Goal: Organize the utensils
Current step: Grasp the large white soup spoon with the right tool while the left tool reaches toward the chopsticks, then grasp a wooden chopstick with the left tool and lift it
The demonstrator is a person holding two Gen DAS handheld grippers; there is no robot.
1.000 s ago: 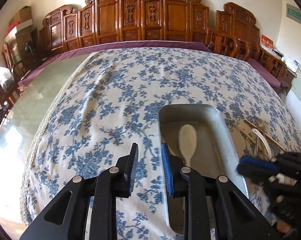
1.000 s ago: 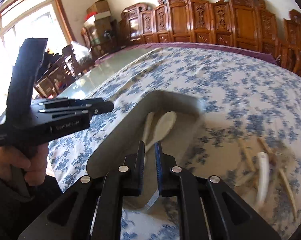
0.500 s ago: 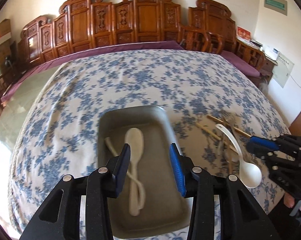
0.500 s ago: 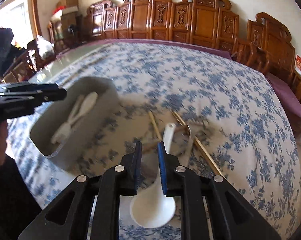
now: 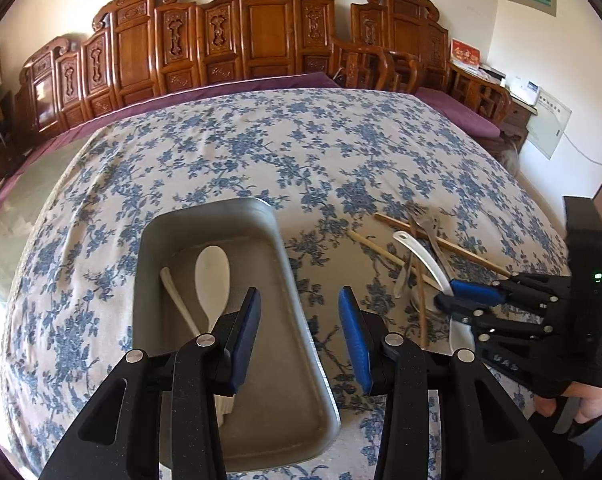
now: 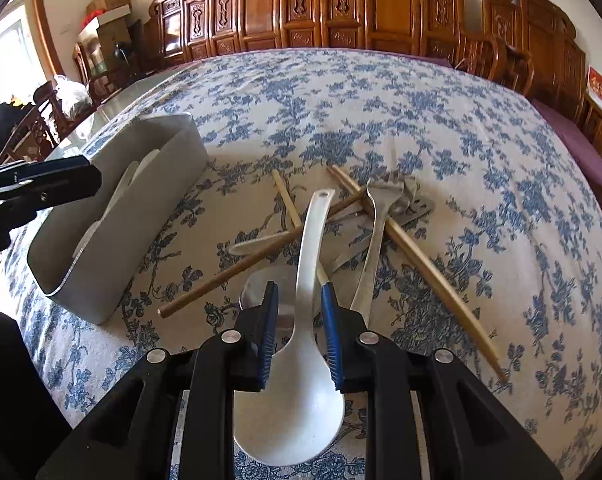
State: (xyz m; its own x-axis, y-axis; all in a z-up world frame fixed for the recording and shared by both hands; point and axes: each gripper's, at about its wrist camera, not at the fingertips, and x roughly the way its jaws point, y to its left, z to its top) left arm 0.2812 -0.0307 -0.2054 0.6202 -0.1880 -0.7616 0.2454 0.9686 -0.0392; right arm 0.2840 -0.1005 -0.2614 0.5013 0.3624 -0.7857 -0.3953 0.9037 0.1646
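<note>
A grey tray (image 5: pixel 153 236) on the flowered cloth holds two white spoons (image 5: pixel 213 276). My left gripper (image 5: pixel 299 320) hangs open over the tray's right rim with nothing between its fingers. To the right lies a pile of utensils: a large white spoon (image 6: pixel 309 248), wooden chopsticks (image 6: pixel 421 264), a metal fork (image 6: pixel 377 216) and a metal spoon (image 6: pixel 257 284). My right gripper (image 6: pixel 299 304) is low over the pile. Its jaws are opening and straddle the white spoon's handle, with a gap showing on the left side. In the left wrist view the right gripper (image 5: pixel 447 296) reaches in from the right.
The table is covered by a blue-flowered cloth (image 6: pixel 381 112), with bare glass at its left side. Carved wooden chairs (image 5: pixel 261 32) line the far edge and the right. A hand (image 5: pixel 589 404) grips the right tool at the near right corner.
The right gripper swung from above the tray to the pile, sank over the white spoon and widened its jaws. The left gripper shifted right across the tray and spread its jaws.
</note>
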